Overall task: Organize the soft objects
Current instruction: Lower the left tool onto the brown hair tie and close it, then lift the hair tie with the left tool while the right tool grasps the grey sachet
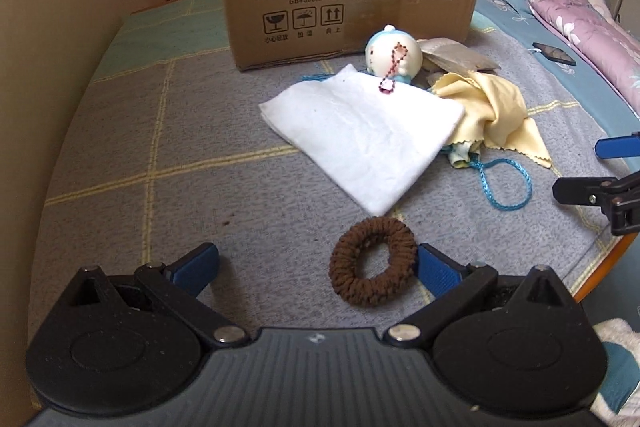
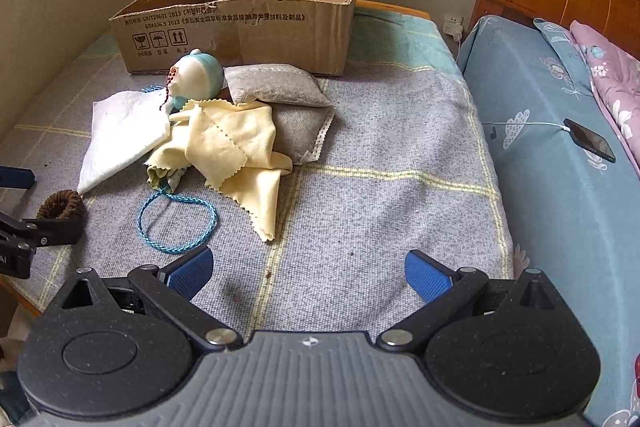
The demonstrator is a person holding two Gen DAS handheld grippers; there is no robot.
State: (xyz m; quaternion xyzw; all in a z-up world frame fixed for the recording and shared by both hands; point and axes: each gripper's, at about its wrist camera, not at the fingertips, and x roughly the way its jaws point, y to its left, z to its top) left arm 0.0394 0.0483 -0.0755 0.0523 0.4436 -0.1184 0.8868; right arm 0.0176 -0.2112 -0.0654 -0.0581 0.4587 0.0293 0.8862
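Brown scrunchie (image 1: 372, 261) between wide left tongs (image 1: 318, 265); right tongs (image 2: 308, 273) wide; box (image 1: 344, 11) reads "GB/T29601".

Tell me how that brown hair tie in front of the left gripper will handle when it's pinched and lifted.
The hair tie looks like a soft, fuzzy fabric ring, so it will probably squash flat between the fingers of the left gripper rather than resist. Its ribbed surface should grip well, not slip. It lies flat on the blanket, so it is unlikely to roll, and it looks very light.
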